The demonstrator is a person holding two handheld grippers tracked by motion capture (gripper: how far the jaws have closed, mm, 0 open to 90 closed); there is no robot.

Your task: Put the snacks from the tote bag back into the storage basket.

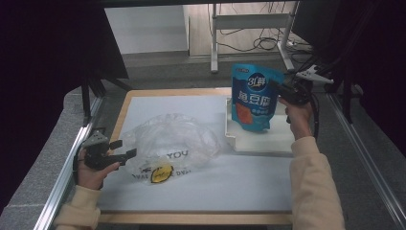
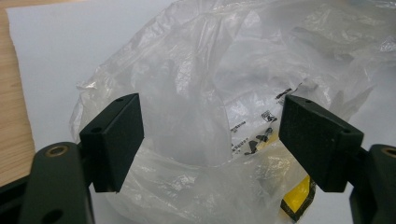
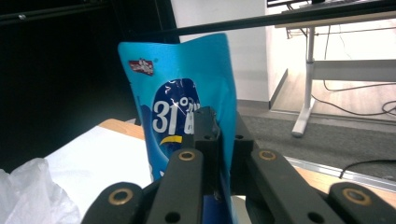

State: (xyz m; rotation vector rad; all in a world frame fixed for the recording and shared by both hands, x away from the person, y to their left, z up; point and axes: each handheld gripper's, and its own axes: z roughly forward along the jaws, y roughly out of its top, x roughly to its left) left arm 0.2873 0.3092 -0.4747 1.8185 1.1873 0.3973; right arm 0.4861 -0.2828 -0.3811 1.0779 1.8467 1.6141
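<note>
A packing step is judged to be in hand: the pouch point(image 1: 253, 98) has been gripped and lifted, and is still to be carried to the bag point(image 1: 170, 139). The worktop point(image 1: 201, 191) is covered by a white sheet, with the crumpled clear bag lying at its left and a white tray point(image 1: 261, 143) at its right. The blue pouch is held upright above the tray, its upper edge pinched between the closed right tongs point(image 3: 219, 140). The left tongs point(image 2: 212, 140) are held wide open just before the bag, with no film between the pads. Next, the bag's rim would probably need to be gripped and its mouth held open, so that the pouch can be lowered inside. The pouch is glossy, with white characters and an orange panel.
</note>
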